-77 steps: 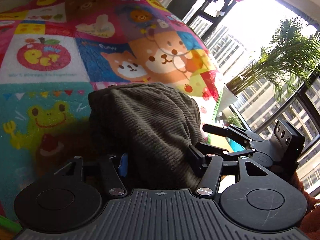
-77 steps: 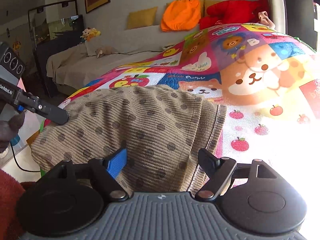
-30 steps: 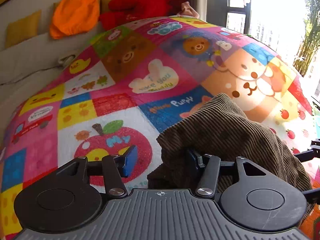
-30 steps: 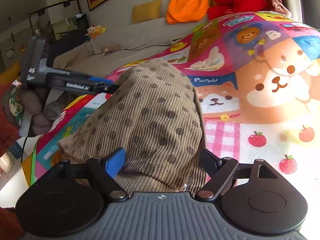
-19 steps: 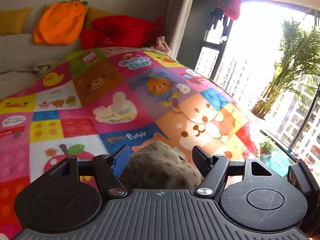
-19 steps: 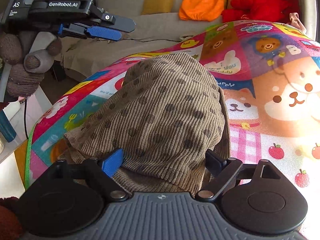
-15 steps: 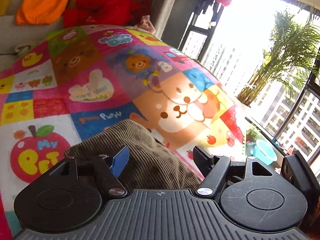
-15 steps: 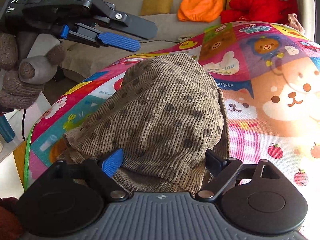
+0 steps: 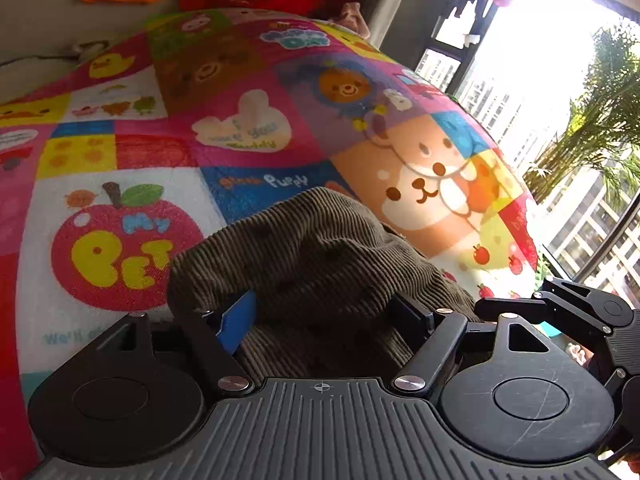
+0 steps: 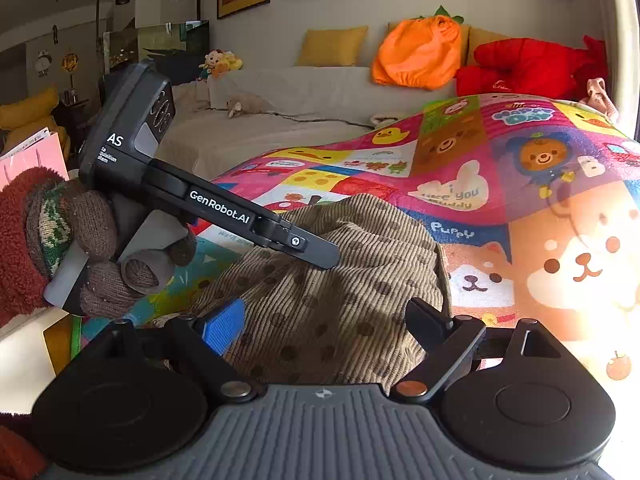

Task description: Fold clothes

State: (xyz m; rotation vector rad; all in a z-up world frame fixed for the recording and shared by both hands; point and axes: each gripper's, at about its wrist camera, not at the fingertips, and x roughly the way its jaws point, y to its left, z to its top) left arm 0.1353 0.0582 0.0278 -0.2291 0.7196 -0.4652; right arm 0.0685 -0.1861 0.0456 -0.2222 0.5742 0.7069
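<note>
A brown corduroy garment with dark dots [image 10: 352,272] lies bunched in a folded heap on the colourful cartoon play mat [image 10: 500,168]. It also shows in the left wrist view [image 9: 316,252]. My left gripper [image 9: 324,312] is open, with its jaws wide on either side of the heap's near edge. My right gripper [image 10: 324,324] is open too, and the cloth lies between its spread fingers without being pinched. The left gripper shows in the right wrist view [image 10: 316,254], low over the left side of the garment. The right gripper's fingers [image 9: 560,304] show at the right edge of the left wrist view.
A grey sofa [image 10: 280,92] with an orange cushion [image 10: 420,52], a red plush [image 10: 528,68] and a yellow pillow [image 10: 332,46] stands behind the mat. A large window with a palm plant [image 9: 600,120] is to the right. A pink paper bag [image 10: 28,160] stands at far left.
My left gripper has swung down from above the mat and now sits low against the garment heap. The heap has flattened a little. My right gripper has stayed open at the near edge.
</note>
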